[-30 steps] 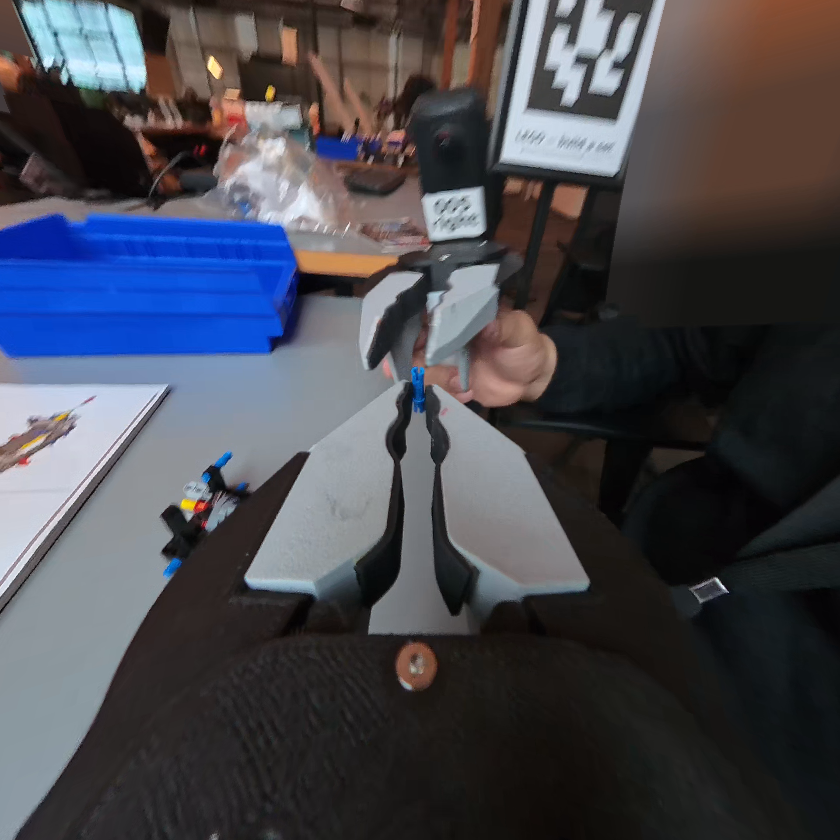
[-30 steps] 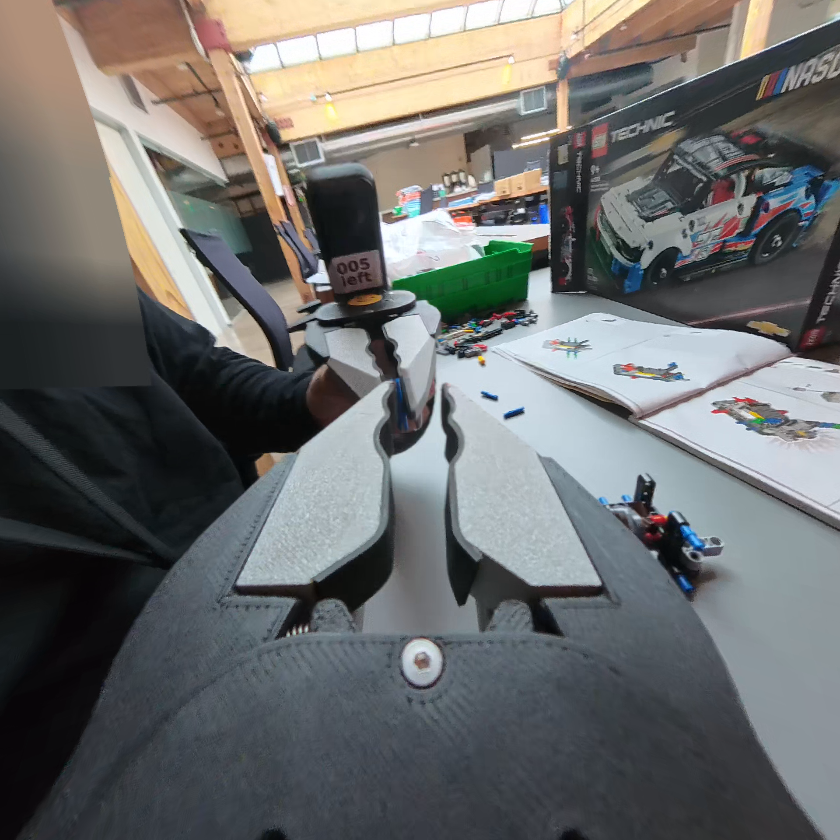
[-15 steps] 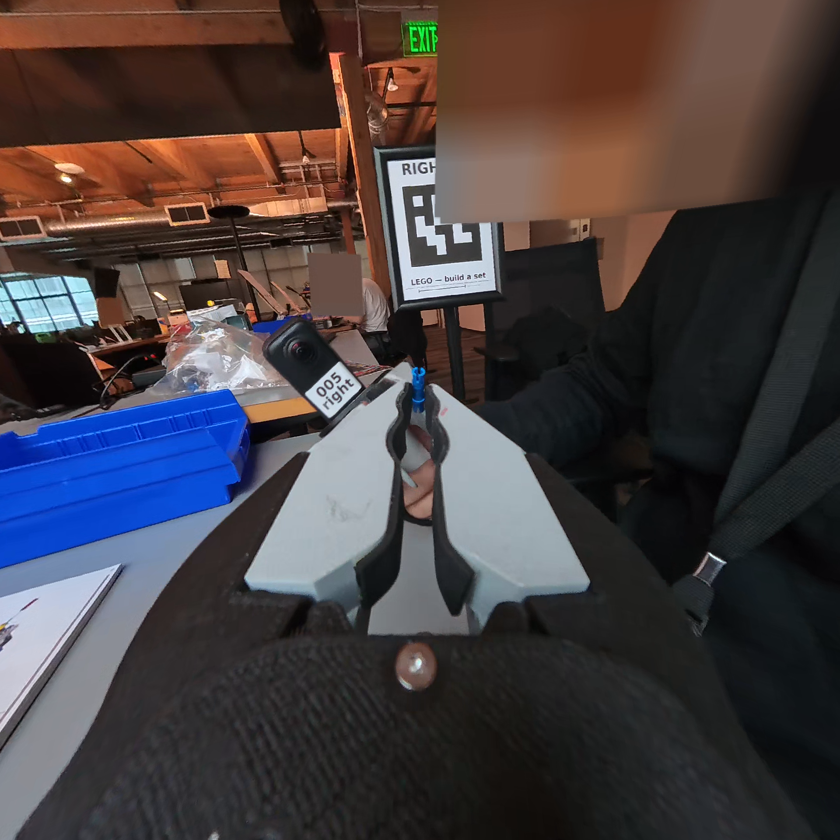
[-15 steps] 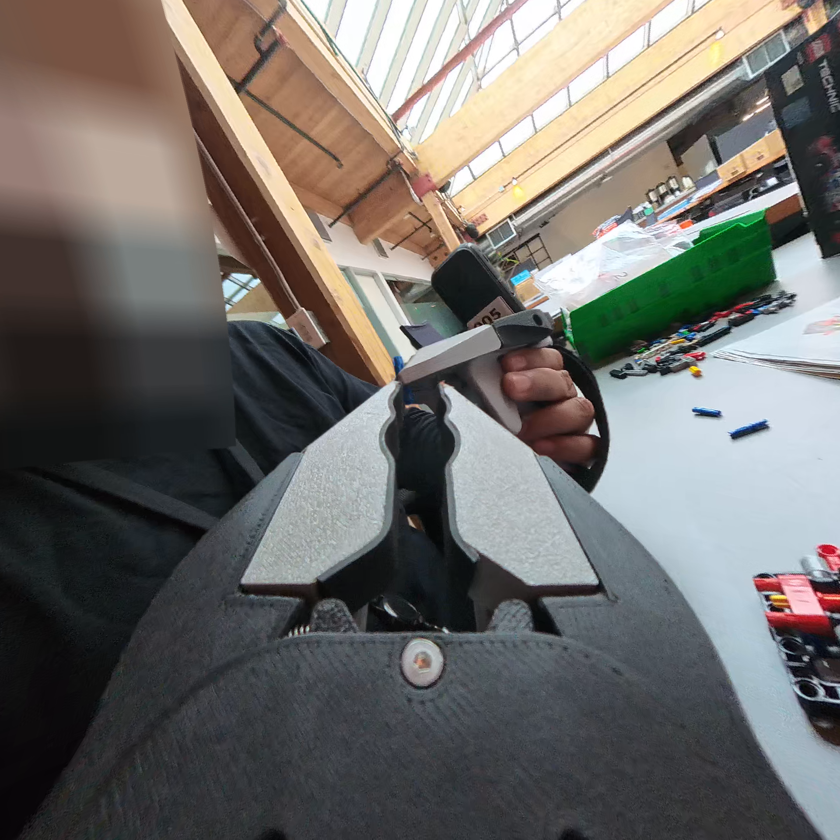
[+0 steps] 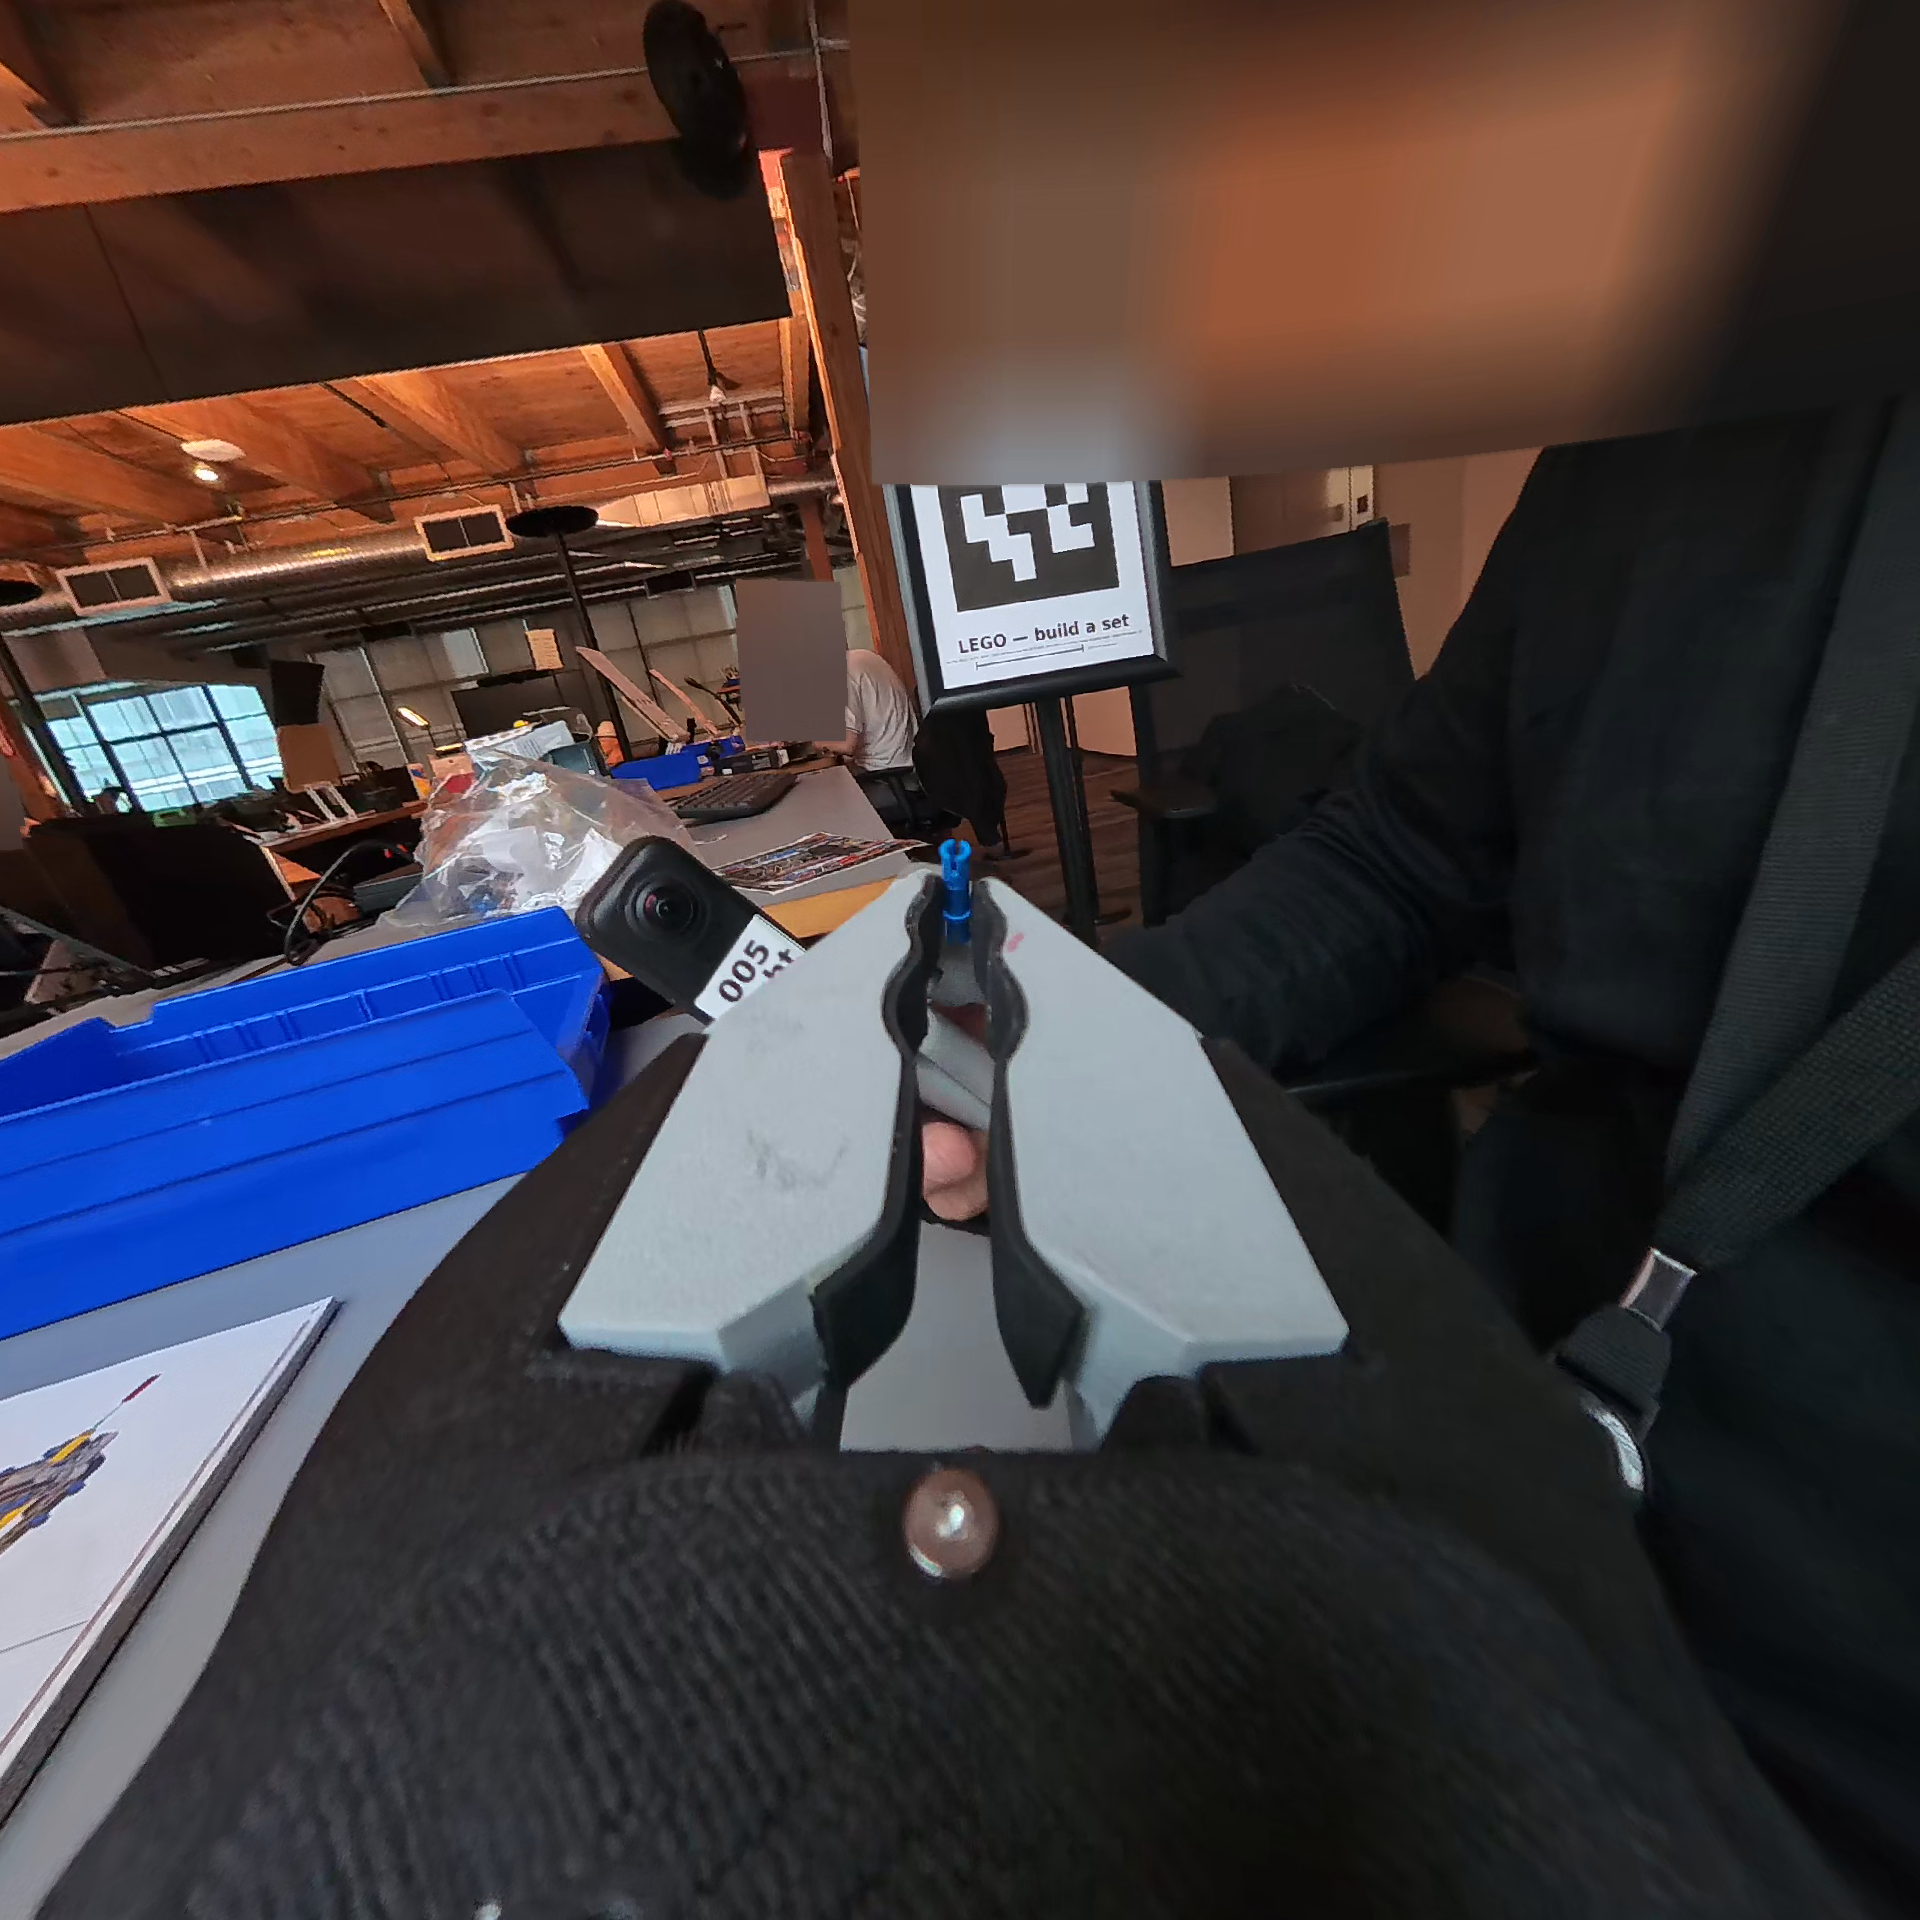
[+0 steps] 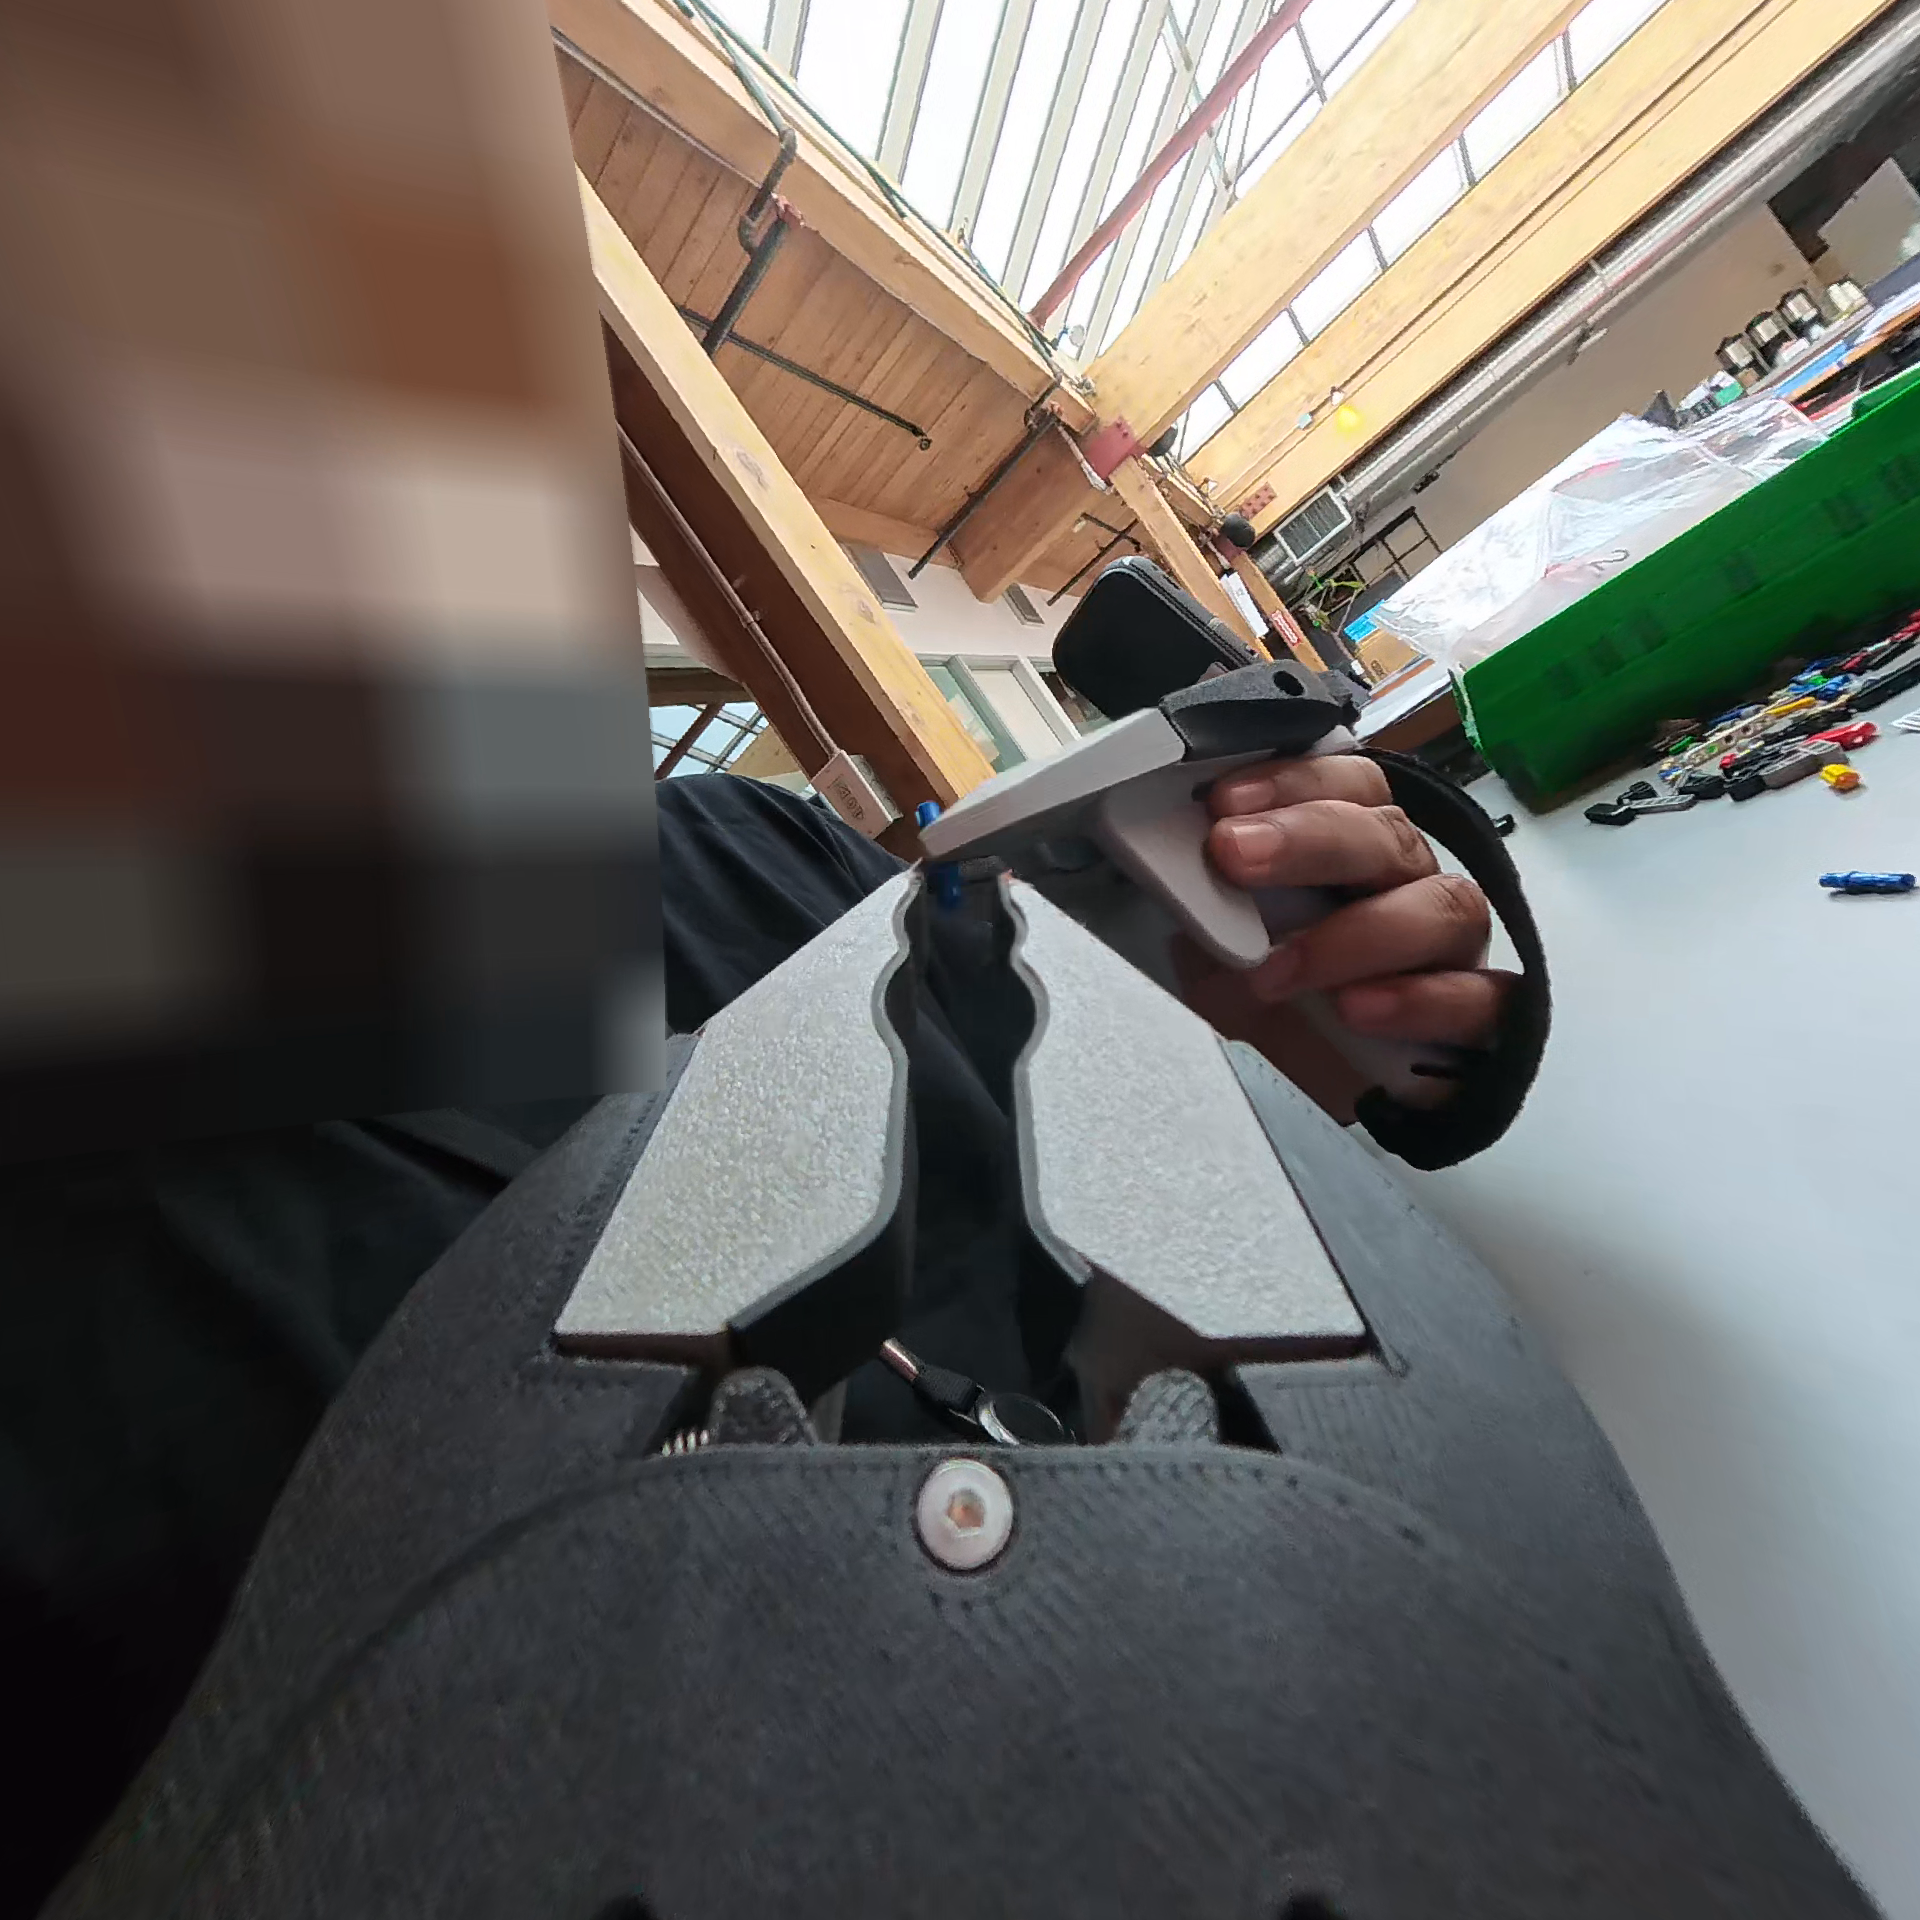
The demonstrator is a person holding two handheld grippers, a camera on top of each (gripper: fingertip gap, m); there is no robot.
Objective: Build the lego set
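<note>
Tilting further upward since earlier frames. Left gripper (image 5: 954, 914) pinching blue pin (image 5: 954, 891) at fingertips, pointing toward person. Right gripper (image 6: 958, 900) spread slightly, empty, tips nearing pin. Sign (image 5: 1039, 582) and camera label (image 5: 750, 966) bearing writing.

- The blue pin (image 5: 955, 891) shows only its upper end; the rest sits hidden between the left gripper (image 5: 954, 906) tips.
- The instruction booklet (image 5: 125, 1455), at eight o'clock, is cut by the left edge.
- The loose pieces (image 6: 1766, 743) by the green bin (image 6: 1714, 634), at two o'clock, are perhaps too small to sort.
</note>
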